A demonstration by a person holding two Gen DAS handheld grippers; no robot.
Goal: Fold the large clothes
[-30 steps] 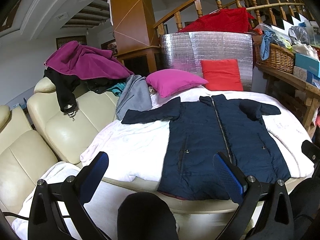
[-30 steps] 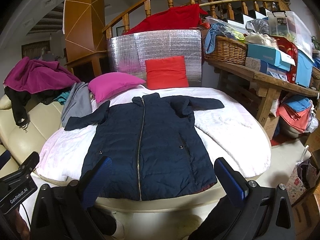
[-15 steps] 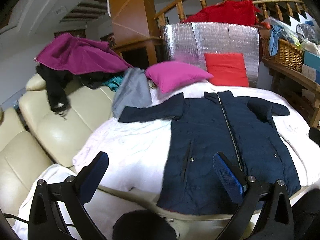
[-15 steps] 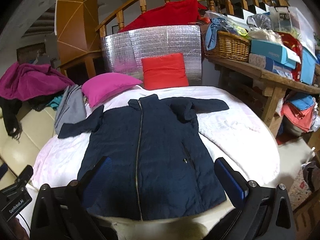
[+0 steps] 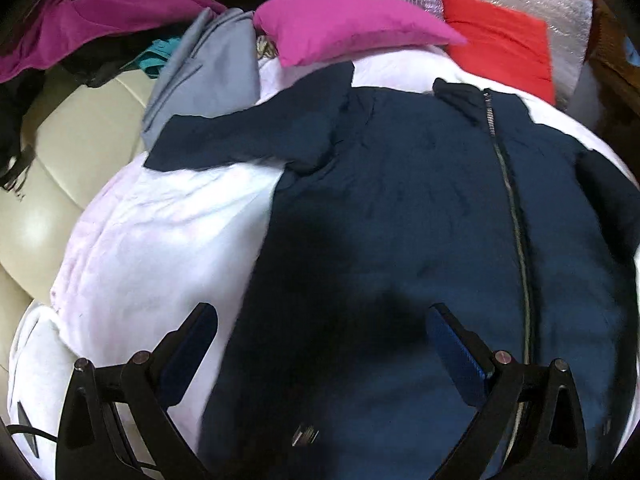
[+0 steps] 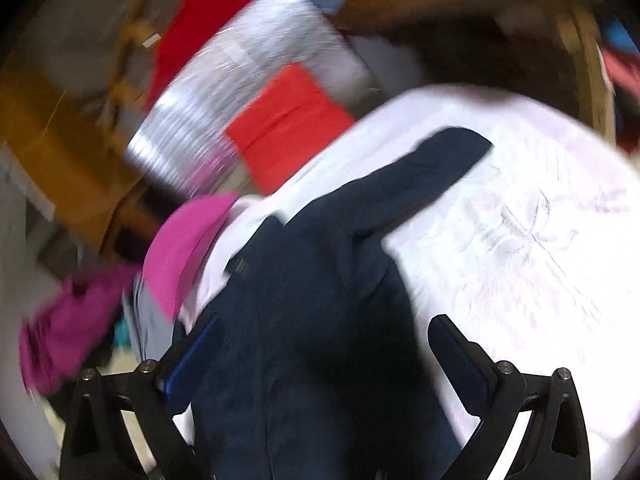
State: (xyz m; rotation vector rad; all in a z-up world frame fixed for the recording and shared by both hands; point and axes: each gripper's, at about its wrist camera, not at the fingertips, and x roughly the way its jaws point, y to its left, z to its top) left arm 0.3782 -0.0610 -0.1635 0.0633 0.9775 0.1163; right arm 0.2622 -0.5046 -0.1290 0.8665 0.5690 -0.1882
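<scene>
Both wide-open grippers, left gripper (image 5: 322,342) and right gripper (image 6: 324,354), just above navy coat (image 5: 400,220).

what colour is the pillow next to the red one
Bright pink pillow, beside the red pillow; clearest in the left wrist view.

This is a home, a lived-in living room. A cream leather sofa (image 5: 60,168) carries a heap of clothes (image 5: 100,16). A pink cushion (image 5: 344,20) and a red cushion (image 5: 500,40) lie at the far edge of a round counter under a white cover (image 5: 160,248).
</scene>
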